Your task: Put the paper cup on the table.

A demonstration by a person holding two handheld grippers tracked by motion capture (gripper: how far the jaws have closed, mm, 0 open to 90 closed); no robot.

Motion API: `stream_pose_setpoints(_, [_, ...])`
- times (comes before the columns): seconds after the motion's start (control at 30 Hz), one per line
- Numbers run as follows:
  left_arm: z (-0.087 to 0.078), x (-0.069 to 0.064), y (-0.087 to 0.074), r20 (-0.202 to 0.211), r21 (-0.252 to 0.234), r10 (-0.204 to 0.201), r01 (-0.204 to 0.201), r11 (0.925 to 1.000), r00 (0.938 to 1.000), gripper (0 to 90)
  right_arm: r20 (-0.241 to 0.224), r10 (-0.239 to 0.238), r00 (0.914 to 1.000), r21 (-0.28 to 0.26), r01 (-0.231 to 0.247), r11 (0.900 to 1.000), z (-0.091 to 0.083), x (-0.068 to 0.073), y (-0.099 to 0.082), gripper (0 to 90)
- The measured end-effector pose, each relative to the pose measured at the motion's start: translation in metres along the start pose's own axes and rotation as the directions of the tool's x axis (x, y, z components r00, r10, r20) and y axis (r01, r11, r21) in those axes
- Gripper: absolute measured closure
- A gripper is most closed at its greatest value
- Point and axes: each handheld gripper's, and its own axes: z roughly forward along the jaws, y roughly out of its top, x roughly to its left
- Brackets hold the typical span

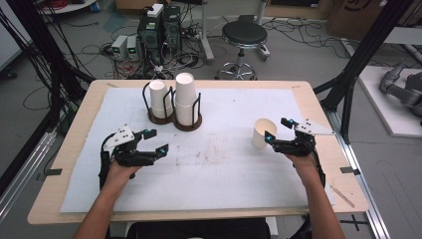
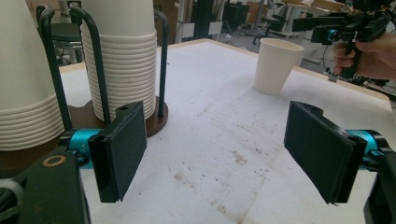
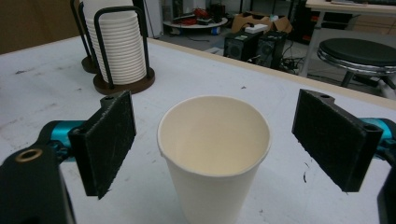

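Observation:
A single white paper cup [image 1: 261,132] stands upright on the white mat [image 1: 219,164] at the right. My right gripper [image 1: 277,129] hovers just beside and above it, open. In the right gripper view the cup [image 3: 215,154] sits between the spread black pads [image 3: 109,140] with a gap on both sides. My left gripper [image 1: 156,140] rests open over the mat at the left with nothing between its jaws. In the left gripper view the open left gripper [image 2: 217,149] faces the cup [image 2: 276,65] and the right gripper [image 2: 308,29] farther off.
Two stacks of white cups [image 1: 160,98] [image 1: 185,102] stand in black wire holders on round brown bases at the back of the mat. Behind the table are a black stool [image 1: 244,35] and computers with cables [image 1: 160,30]. Black frame posts flank the table.

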Motion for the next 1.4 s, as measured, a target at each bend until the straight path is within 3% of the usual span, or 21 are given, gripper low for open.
stream_pose_setpoints(0.13, [-0.001, 0.0, 0.001, -0.007, -0.005, 0.002, -0.002, 1.0, 1.0, 21.3, -0.012, -0.001, 0.9999, 0.03, 0.002, 0.9996, -0.005, -0.001, -0.002, 13.9])
stream_pose_setpoints(0.3, [-0.005, 0.001, 0.004, -0.023, -0.023, 0.0, 0.0, 0.9997, 0.9997, 21.3, -0.029, 0.015, 0.9995, 0.013, -0.015, 0.9998, -0.011, -0.003, 0.0, 13.9])
stream_pose_setpoints(0.57, [-0.014, 0.001, 0.006, -0.035, -0.051, 0.003, -0.005, 0.9987, 0.9994, 21.3, -0.04, 0.0, 0.9992, 0.019, 0.0, 0.9998, -0.02, 0.002, 0.003, 13.9])
stream_pose_setpoints(0.83, [-0.016, 0.002, 0.007, -0.036, -0.058, 0.001, -0.003, 0.9983, 0.9994, 21.3, -0.042, -0.007, 0.9991, 0.025, 0.008, 0.9997, -0.02, 0.006, 0.003, 14.0])
stream_pose_setpoints(1.4, [-0.02, 0.001, 0.006, -0.045, -0.058, 0.005, -0.007, 0.9983, 0.999, 21.3, -0.103, -0.007, 0.9947, -0.002, 0.007, 1.0, -0.016, 0.01, 0.007, 14.6])
